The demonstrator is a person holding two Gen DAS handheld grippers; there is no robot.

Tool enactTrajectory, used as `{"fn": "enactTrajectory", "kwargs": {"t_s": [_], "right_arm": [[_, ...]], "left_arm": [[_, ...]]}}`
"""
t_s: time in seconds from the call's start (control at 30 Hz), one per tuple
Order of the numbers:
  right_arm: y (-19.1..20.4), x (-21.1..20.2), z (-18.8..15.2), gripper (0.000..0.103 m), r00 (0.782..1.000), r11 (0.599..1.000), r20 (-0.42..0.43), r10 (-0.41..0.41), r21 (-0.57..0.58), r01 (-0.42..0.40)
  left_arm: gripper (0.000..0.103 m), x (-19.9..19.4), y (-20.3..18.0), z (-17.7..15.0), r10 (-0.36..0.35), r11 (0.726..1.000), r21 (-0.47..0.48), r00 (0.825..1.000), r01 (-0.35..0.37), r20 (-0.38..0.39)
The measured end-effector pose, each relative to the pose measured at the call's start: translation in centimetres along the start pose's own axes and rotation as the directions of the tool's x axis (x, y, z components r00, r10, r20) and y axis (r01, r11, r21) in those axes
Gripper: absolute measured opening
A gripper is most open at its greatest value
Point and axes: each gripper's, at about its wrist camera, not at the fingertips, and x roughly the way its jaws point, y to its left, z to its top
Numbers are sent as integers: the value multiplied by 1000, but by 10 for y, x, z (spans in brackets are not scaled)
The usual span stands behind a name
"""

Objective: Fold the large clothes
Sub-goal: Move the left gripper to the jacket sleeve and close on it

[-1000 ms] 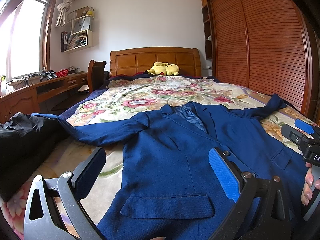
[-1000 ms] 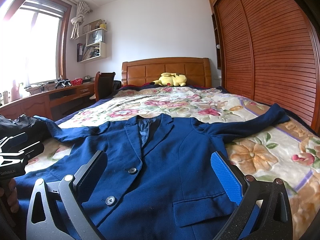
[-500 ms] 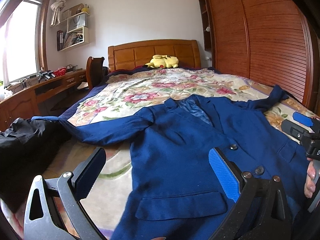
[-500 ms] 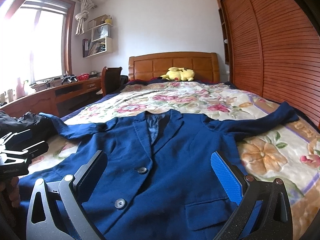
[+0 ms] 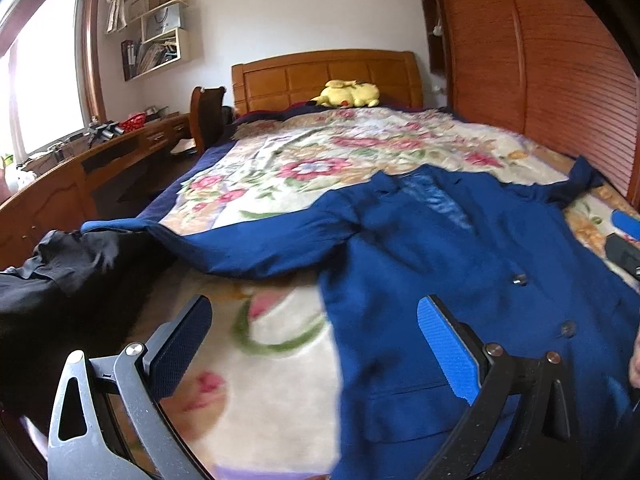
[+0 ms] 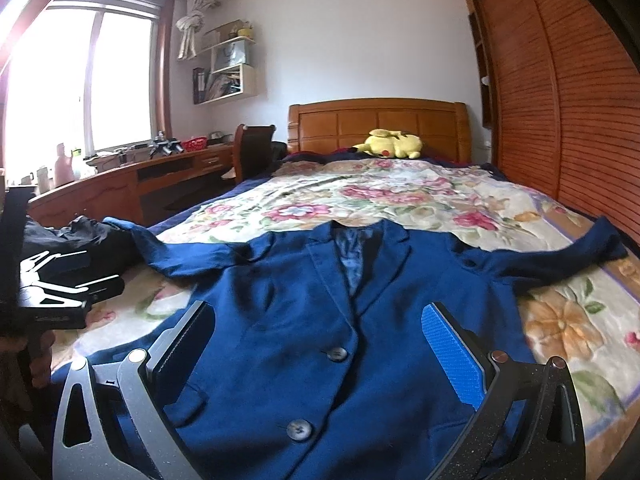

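A navy blue blazer (image 6: 320, 320) lies flat and front-up on the floral bedspread (image 6: 400, 196), sleeves spread to both sides, two buttons showing. In the left wrist view the blazer (image 5: 460, 264) lies to the right, its left sleeve (image 5: 248, 240) stretching toward a black garment. My left gripper (image 5: 316, 336) is open and empty above the blazer's left edge and the bare bedspread. My right gripper (image 6: 316, 340) is open and empty above the blazer's front, over the buttons. The left gripper (image 6: 68, 292) also shows at the left of the right wrist view.
A black garment (image 5: 60, 280) is heaped at the bed's left near corner. A yellow plush toy (image 6: 390, 144) lies by the wooden headboard (image 6: 376, 124). A wooden desk (image 6: 132, 176) and chair stand left of the bed. A slatted wardrobe (image 6: 568, 120) runs along the right.
My left gripper has swung left, from over the blazer's pocket to over its left edge and the bedspread. My right gripper has shifted slightly, staying over the blazer front. Both stay open.
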Motion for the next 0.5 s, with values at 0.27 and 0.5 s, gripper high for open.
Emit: {"fn": "enactTrajectory", "kwargs": {"t_s": [0.27,0.5], "right_arm": [[7,13,10,103,999,998,-35,35,-42,-36],[14,32,25,103,997,993,-69,41,-108,-49]], "left_arm": [[103,29,37,2,22,999,-29,997,-24,-72],[103,62,58,7,31,998,-52,991,-38,-132]]}}
